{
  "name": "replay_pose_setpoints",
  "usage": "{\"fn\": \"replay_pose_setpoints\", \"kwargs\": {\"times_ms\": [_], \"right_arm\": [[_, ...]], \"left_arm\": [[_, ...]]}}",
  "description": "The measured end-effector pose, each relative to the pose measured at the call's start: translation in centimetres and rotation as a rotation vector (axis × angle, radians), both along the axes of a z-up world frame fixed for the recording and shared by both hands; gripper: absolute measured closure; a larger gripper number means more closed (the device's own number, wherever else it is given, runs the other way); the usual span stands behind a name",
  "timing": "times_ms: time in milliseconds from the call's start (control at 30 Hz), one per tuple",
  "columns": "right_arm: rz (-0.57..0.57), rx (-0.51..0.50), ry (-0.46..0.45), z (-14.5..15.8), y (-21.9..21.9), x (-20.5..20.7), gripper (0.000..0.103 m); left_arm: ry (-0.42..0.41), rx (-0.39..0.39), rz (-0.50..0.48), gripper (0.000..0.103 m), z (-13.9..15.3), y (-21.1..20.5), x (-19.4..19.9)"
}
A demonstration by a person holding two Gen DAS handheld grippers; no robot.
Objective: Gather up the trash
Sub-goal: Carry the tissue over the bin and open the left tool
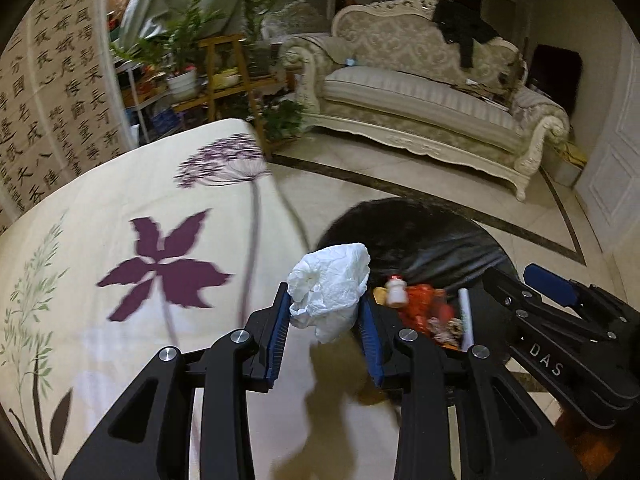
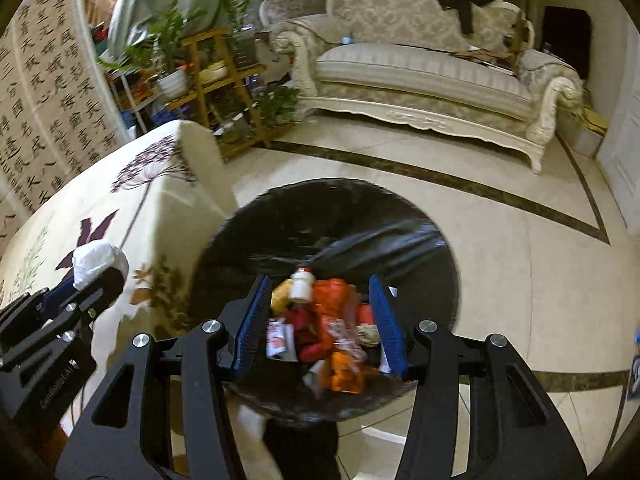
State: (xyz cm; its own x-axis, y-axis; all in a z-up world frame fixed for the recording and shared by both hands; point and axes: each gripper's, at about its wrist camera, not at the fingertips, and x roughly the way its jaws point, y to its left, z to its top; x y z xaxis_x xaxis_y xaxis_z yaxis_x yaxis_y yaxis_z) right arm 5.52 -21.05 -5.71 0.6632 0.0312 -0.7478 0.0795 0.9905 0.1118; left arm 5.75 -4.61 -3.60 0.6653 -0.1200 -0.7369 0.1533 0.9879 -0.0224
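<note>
With the left gripper (image 1: 325, 312) clamped on the crumpled tissue (image 1: 330, 288) just short of the black-lined bin (image 2: 320, 220), carry it over the rim before releasing, while the right gripper (image 2: 320, 320) hangs empty, parted, above the bin's trash.

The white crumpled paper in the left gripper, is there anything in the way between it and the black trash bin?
Nothing visible blocks it. The left gripper holds the white crumpled paper at the edge of the flowered tablecloth. The black trash bin sits just beyond, open, partly filled with wrappers and a small bottle. The right gripper hovers empty over it.
</note>
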Motion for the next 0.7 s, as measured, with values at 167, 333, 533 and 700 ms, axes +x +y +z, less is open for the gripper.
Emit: {"fn": "replay_pose_setpoints", "kwargs": {"times_ms": [167,333,533,700], "right_arm": [[-0.038,0.008,-0.004,-0.2,-1.9,-0.1,0.053],[-0.054,0.015,-0.009,-0.3,-2.7,0.0,0.053],[-0.062,0.017,-0.013,-0.2,-3.1,-0.2,0.053],[-0.073,0.019,-0.017,-0.2,-3.6,-0.3,0.053]], "left_arm": [[-0.004,0.019,-0.024,0.066,-0.5,-2.3,0.4],[0.009,0.038,-0.039,0.05,-1.0,-3.7,0.8],[0.0,0.045,-0.024,0.035,-1.1,-4.1,0.9],[-0.006,0.044,-0.017,0.03,-0.9,-4.3,1.0]]}}
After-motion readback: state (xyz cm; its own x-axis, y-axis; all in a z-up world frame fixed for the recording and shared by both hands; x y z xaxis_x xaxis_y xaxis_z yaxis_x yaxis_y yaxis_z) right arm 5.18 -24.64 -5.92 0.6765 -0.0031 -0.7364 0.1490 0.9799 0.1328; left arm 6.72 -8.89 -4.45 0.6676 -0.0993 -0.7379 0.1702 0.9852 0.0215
